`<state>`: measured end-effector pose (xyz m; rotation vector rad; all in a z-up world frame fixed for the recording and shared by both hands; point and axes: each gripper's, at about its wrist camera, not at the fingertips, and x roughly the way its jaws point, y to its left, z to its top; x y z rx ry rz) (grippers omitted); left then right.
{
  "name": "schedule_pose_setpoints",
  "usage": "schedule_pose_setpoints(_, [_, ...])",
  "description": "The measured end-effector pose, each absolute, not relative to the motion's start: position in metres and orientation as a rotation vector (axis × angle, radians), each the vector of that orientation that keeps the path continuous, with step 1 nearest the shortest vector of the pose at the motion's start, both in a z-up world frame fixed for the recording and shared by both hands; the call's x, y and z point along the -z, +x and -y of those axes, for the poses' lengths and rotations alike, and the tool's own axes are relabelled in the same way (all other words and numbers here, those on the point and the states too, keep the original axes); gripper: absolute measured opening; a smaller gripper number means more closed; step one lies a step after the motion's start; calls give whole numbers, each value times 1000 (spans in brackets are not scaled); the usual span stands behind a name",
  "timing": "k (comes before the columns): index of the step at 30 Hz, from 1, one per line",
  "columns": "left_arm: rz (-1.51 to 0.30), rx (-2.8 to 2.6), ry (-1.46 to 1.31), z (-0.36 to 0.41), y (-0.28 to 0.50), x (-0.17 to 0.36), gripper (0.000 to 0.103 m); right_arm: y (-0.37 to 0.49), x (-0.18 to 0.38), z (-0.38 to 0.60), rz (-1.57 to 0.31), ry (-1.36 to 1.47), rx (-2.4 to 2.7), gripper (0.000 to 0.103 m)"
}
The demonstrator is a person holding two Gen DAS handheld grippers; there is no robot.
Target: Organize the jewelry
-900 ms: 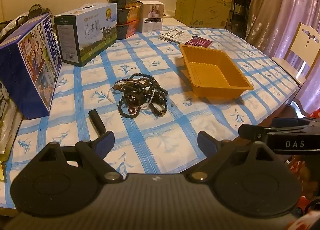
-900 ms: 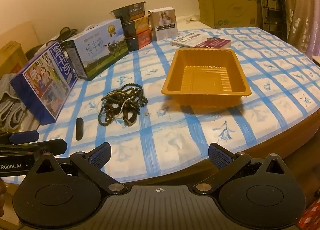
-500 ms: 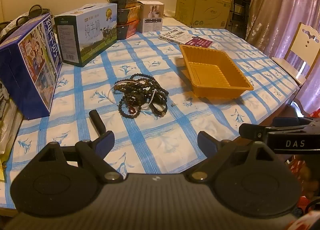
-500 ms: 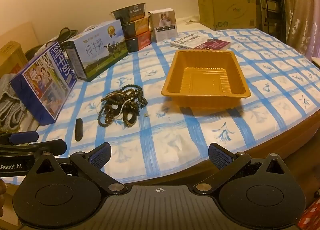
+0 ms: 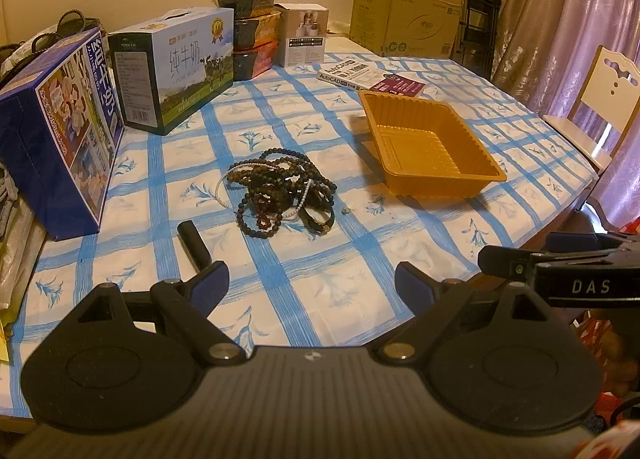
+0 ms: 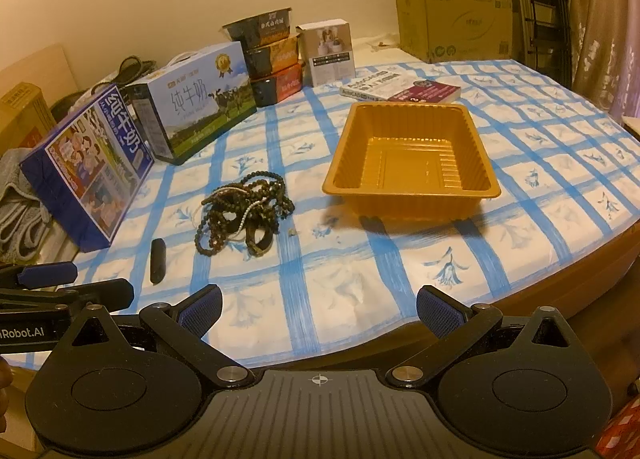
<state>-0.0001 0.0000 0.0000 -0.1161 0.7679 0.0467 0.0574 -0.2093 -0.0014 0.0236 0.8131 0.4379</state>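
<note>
A tangled pile of dark bead bracelets and necklaces lies on the blue-checked tablecloth; it also shows in the right wrist view. An empty orange plastic tray stands to its right, also in the right wrist view. My left gripper is open and empty, above the table's near edge, short of the pile. My right gripper is open and empty at the near edge, well short of the tray. Each gripper shows at the side of the other's view.
A small black cylinder lies near the left of the pile. Two milk cartons, stacked food boxes, a white box and a book line the back. A cardboard box and a chair stand beyond.
Both grippers have drifted slightly; the scene is otherwise the same. Nothing was taken hold of or let go.
</note>
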Motion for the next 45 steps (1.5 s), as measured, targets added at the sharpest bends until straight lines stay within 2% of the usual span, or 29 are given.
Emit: schedule_pose_setpoints(45, [-763,-46,-113,0,6,-7,89,60,-1,209,-805,24,-439,103])
